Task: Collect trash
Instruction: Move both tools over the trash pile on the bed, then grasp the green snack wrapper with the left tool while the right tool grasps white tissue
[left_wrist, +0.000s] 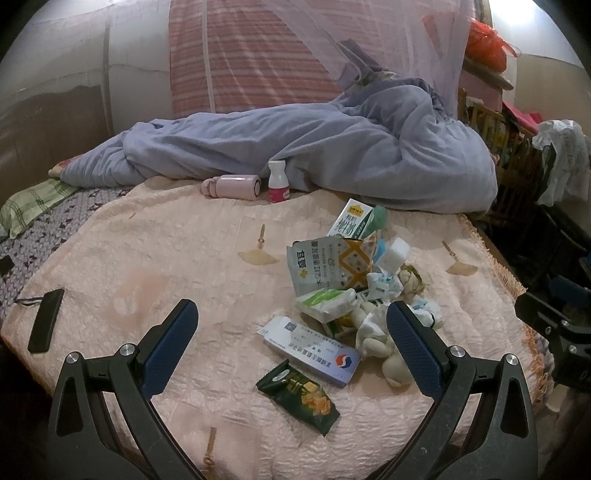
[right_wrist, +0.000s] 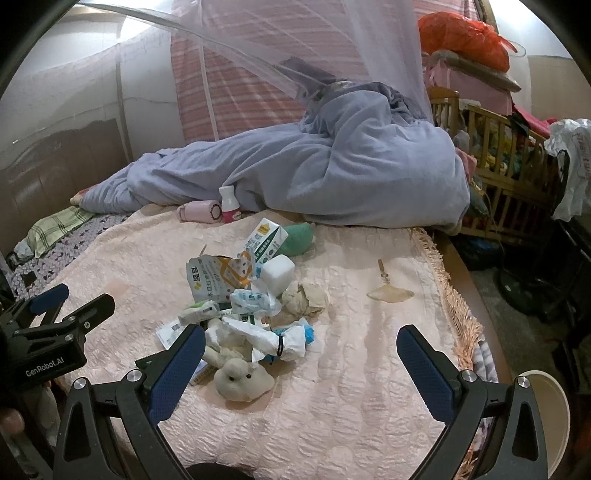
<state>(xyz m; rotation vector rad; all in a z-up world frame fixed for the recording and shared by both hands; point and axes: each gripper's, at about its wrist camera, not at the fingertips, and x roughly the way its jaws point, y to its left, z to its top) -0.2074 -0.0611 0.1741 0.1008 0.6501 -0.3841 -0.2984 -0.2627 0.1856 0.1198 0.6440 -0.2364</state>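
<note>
A heap of trash (left_wrist: 343, 273) lies on the pink bedspread (left_wrist: 147, 266): a torn snack bag (left_wrist: 325, 264), a milk carton (left_wrist: 351, 219), crumpled tissues and wrappers. A white medicine box (left_wrist: 314, 347) and a dark green snack packet (left_wrist: 299, 395) lie nearest. My left gripper (left_wrist: 291, 332) is open and empty, just above the box and packet. In the right wrist view the same heap (right_wrist: 243, 291) lies ahead, with a cream plush toy (right_wrist: 240, 376) in front. My right gripper (right_wrist: 301, 354) is open and empty above the bedspread (right_wrist: 351, 369), right of the heap.
A blue quilt (left_wrist: 295, 147) is bunched across the bed's far side. A pink flask (left_wrist: 232, 186) and a small white bottle (left_wrist: 277, 182) lie before it. A black phone (left_wrist: 46, 319) lies at left. A wooden crib (right_wrist: 498, 166) stands right of the bed. A white bin rim (right_wrist: 550, 413) shows at lower right.
</note>
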